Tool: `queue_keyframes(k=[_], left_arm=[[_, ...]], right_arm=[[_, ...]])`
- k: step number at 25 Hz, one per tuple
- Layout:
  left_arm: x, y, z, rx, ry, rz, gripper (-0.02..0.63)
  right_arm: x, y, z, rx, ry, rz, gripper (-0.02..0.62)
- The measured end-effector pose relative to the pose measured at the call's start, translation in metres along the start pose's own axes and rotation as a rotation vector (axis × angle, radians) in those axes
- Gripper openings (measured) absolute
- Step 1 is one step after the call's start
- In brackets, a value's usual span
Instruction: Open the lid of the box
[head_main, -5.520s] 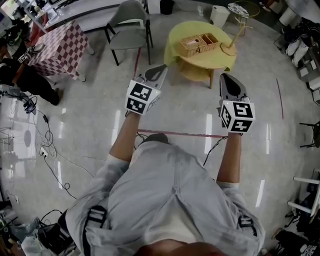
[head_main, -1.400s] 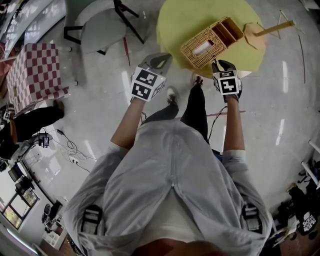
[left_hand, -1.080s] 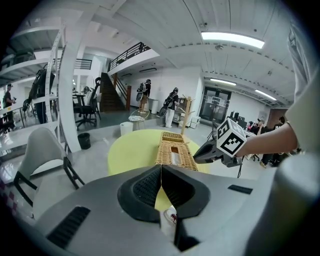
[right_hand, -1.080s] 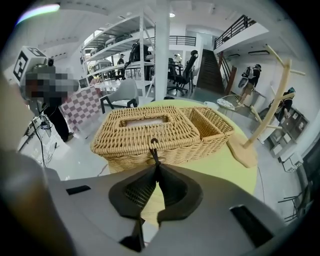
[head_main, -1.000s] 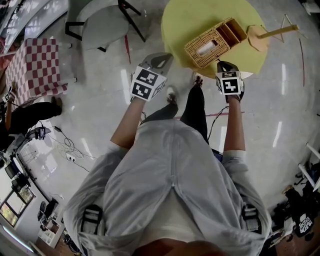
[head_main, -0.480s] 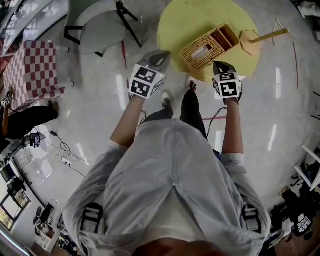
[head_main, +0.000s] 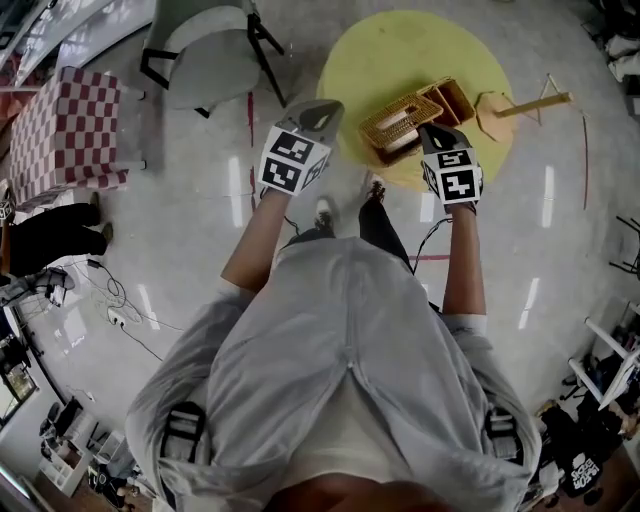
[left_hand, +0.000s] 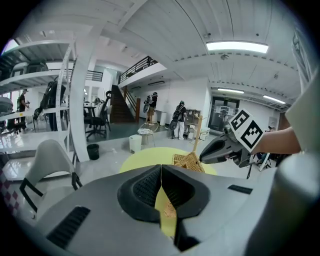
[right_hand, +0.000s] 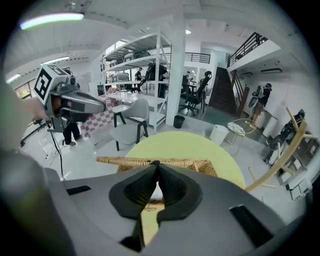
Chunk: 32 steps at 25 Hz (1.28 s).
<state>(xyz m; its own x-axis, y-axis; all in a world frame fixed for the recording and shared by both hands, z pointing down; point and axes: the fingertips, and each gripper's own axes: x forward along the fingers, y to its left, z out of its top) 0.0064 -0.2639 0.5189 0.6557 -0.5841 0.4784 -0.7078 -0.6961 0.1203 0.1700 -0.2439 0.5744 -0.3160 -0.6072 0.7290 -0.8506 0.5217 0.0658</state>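
A wicker box (head_main: 447, 97) stands on the round yellow table (head_main: 400, 45). Its lid (head_main: 396, 108) is tilted up at my side, with something white showing under it. My right gripper (head_main: 432, 132) is shut on the lid's near edge. In the right gripper view the lid (right_hand: 125, 161) runs edge-on across the jaw tips of the right gripper (right_hand: 155, 163). My left gripper (head_main: 320, 108) hangs shut and empty left of the box, over the table's edge. In its own view the left gripper (left_hand: 161, 168) points at the box (left_hand: 189, 161).
A grey chair (head_main: 205, 60) stands left of the table, and a checkered-cloth table (head_main: 65, 125) farther left. A wooden stand (head_main: 520, 103) leans at the table's right edge. A person in black (head_main: 50, 235) and floor cables (head_main: 120, 305) are at the left.
I have stepped closer to the table. My right gripper went from beside the box onto its lid edge, and the lid now stands tilted up. The left gripper kept its place.
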Motion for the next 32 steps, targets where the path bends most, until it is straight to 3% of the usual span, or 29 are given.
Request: queue_keyframes(k=[7, 18, 24, 32], left_arm=[[0.004, 0.015, 0.019, -0.026, -0.019, 0.076, 0.029], [-0.002, 0.063, 0.001, -0.121, 0.006, 0.218, 0.029], [-0.007, 0.084, -0.009, -0.205, 0.015, 0.324, 0.029], [-0.008, 0.097, -0.029, -0.278, 0.034, 0.399, 0.029]], right_arm=[[0.015, -0.008, 0.053, -0.070, -0.048, 0.069, 0.034], [0.081, -0.003, 0.101, -0.146, -0.057, 0.172, 0.034], [0.118, -0.003, 0.112, -0.197, -0.006, 0.240, 0.034], [0.160, -0.004, 0.102, -0.238, 0.070, 0.283, 0.057]])
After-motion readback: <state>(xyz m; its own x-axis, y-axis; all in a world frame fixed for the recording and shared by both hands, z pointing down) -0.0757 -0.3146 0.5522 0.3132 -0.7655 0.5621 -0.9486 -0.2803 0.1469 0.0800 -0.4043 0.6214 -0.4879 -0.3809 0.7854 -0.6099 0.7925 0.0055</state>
